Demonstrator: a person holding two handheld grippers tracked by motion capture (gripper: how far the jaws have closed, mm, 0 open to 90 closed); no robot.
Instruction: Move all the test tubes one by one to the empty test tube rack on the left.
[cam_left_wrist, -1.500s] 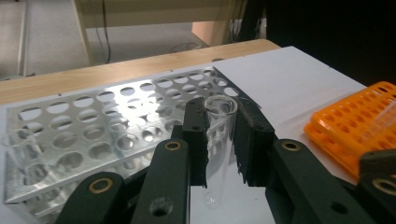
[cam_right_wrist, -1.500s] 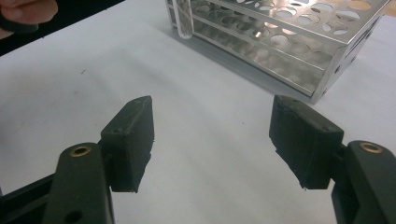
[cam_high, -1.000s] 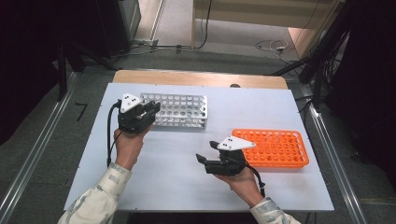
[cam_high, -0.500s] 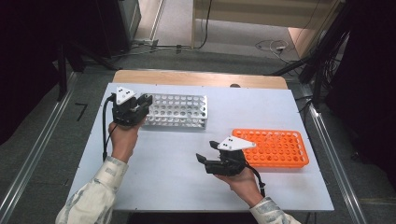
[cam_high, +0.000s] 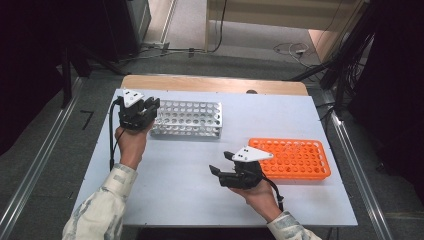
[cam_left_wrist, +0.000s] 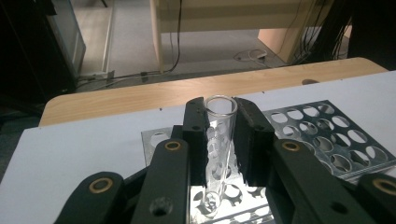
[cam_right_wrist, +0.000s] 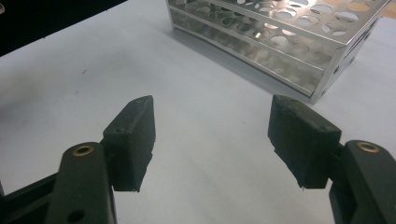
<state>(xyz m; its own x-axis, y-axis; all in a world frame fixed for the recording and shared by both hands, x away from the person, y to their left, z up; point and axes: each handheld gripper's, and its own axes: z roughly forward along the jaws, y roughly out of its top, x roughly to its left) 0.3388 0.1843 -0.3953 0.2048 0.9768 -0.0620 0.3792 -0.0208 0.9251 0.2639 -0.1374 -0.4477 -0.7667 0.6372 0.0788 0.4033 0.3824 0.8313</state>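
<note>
Left gripper (cam_left_wrist: 219, 140) pinches clear glass tube (cam_left_wrist: 218, 135) upright, open mouth up, over far-left corner of metal rack (cam_high: 187, 119), likely lined up to drop into hole. Right gripper (cam_right_wrist: 212, 140) rests empty near table's (cam_high: 200, 200) front, jaws spread, pointing left, just beside orange rack (cam_high: 292, 159), probably waiting for next tube.

Clear glass tube (cam_left_wrist: 218, 140) upright, apparently over metal rack (cam_left_wrist: 327, 135).
</note>
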